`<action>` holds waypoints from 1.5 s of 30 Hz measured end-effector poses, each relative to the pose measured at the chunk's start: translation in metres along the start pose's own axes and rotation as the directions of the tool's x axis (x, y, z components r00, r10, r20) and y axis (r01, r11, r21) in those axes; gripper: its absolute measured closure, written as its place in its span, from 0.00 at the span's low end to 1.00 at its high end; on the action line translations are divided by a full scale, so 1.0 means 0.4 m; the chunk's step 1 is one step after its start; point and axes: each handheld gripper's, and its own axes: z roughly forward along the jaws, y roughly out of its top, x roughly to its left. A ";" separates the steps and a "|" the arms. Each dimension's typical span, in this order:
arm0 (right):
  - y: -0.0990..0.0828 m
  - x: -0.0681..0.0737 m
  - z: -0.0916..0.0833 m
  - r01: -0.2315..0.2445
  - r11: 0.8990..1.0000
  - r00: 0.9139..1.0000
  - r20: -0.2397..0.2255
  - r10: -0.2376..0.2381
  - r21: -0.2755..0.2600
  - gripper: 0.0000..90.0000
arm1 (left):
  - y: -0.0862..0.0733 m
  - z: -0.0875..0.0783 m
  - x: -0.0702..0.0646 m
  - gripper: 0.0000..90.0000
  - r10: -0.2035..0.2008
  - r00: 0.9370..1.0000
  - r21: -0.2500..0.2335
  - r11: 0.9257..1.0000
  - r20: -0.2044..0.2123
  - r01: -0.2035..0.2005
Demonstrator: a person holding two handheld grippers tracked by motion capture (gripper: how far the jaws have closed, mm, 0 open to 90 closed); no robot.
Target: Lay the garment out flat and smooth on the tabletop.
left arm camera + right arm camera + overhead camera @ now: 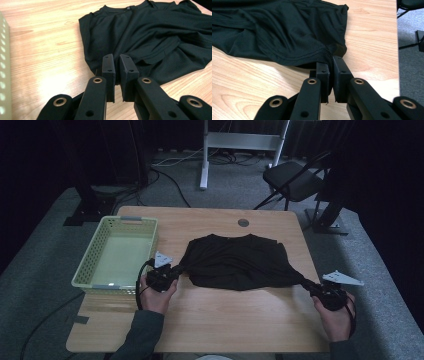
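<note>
Both hand-held grippers' jaws on black shirt (pixel 235 261), basket (pixel 90 265) alongside

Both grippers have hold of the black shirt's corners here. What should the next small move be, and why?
Probably draw both hands a little farther apart and toward the person. The left gripper and right gripper are each shut on a corner of the black shirt, which lies bunched and wrinkled on the table.
</note>
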 end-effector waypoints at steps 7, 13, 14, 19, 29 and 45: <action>-0.002 -0.013 -0.028 -0.005 1.000 1.000 0.022 0.006 -0.002 0.94 | 0.002 -0.033 0.010 0.94 -0.014 1.000 -0.027 1.000 0.002 0.014; -0.006 -0.024 -0.056 -0.003 1.000 0.999 0.042 0.003 -0.005 0.94 | 0.000 -0.059 0.013 0.94 -0.027 1.000 -0.047 0.999 0.015 0.028; -0.007 -0.026 -0.060 -0.003 1.000 0.999 0.044 0.003 -0.008 0.94 | -0.002 -0.061 0.013 0.94 -0.027 1.000 -0.051 0.998 0.016 0.028; -0.016 -0.028 -0.078 -0.001 1.000 0.999 0.053 0.001 -0.001 0.94 | -0.009 -0.072 0.012 0.94 -0.030 0.999 -0.055 0.998 0.023 0.031; -0.051 -0.024 -0.105 -0.003 1.000 0.999 0.045 0.002 0.026 0.94 | -0.044 -0.092 0.010 0.94 -0.043 0.998 -0.043 0.998 0.040 0.045; -0.109 0.006 -0.136 -0.018 0.999 1.000 0.021 0.017 0.031 0.94 | -0.100 -0.144 -0.006 0.94 -0.083 0.992 -0.034 0.996 0.095 0.086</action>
